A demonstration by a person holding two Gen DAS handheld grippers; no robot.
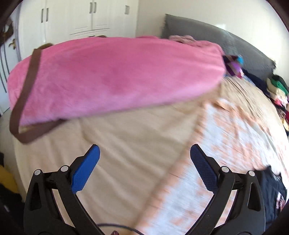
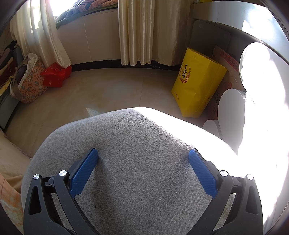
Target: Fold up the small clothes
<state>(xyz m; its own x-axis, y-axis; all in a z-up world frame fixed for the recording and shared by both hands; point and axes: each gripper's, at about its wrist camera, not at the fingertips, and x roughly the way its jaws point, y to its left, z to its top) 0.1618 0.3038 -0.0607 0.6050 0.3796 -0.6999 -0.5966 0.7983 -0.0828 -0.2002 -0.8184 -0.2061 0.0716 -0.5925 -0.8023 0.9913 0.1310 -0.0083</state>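
In the left wrist view my left gripper (image 1: 144, 153) is open above a bed (image 1: 117, 144) with a cream sheet, nothing between its blue fingers. A dark garment (image 1: 272, 189) with a printed patch lies at the bed's right edge. A heap of mixed clothes (image 1: 278, 92) sits at the far right by the headboard. A small purple and blue piece (image 1: 233, 65) lies beyond the pink blanket. In the right wrist view my right gripper (image 2: 143, 157) is open over a grey chair seat (image 2: 137, 153), holding nothing.
A thick pink blanket (image 1: 112, 76) with brown trim covers the bed's far half. A peach and white patterned cover (image 1: 225, 153) lies to the right. Grey headboard (image 1: 216, 36) and white wardrobes (image 1: 81, 16) stand behind. On the floor are a yellow bag (image 2: 196, 85), a red bag (image 2: 56, 74), a floral bag (image 2: 30, 81) and curtains (image 2: 144, 30).
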